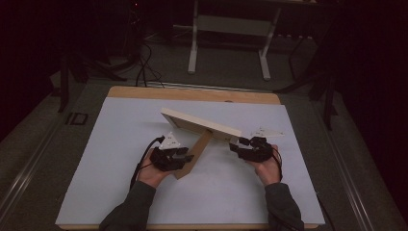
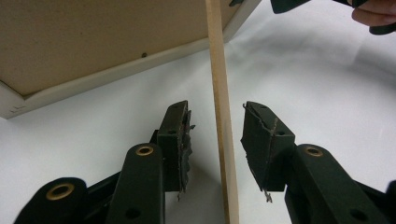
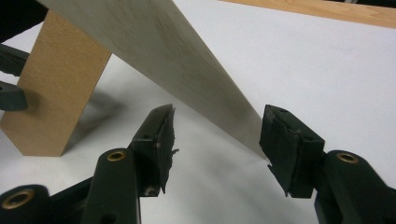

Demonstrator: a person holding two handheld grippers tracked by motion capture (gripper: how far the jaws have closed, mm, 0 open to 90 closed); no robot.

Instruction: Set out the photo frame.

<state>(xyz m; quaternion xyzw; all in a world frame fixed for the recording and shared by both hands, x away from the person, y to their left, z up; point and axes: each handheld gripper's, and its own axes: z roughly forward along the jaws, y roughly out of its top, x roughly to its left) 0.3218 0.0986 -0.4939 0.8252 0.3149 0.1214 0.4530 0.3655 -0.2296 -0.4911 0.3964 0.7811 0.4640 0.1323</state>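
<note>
A white sheet (image 1: 120,159) covered the table (image 1: 192,93), and near its middle a picture frame (image 1: 199,124) stood tilted on its brown easel stand (image 1: 195,156). The left gripper (image 1: 185,155) had its jaws parted on either side of the stand's thin edge (image 2: 223,130), pads clear of it. The right gripper (image 1: 236,143) sat at the frame's lower right corner (image 3: 243,133), jaws parted around it without pressing.

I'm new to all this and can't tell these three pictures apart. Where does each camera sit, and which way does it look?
High view: above the person's side, looking forward and down on the table; forearms, both grippers show.
Left gripper view: rides the left gripper, looking along its jaws at the stand.
Right gripper view: rides the right gripper, facing the picture frame.
All three share frame and stand.
</note>
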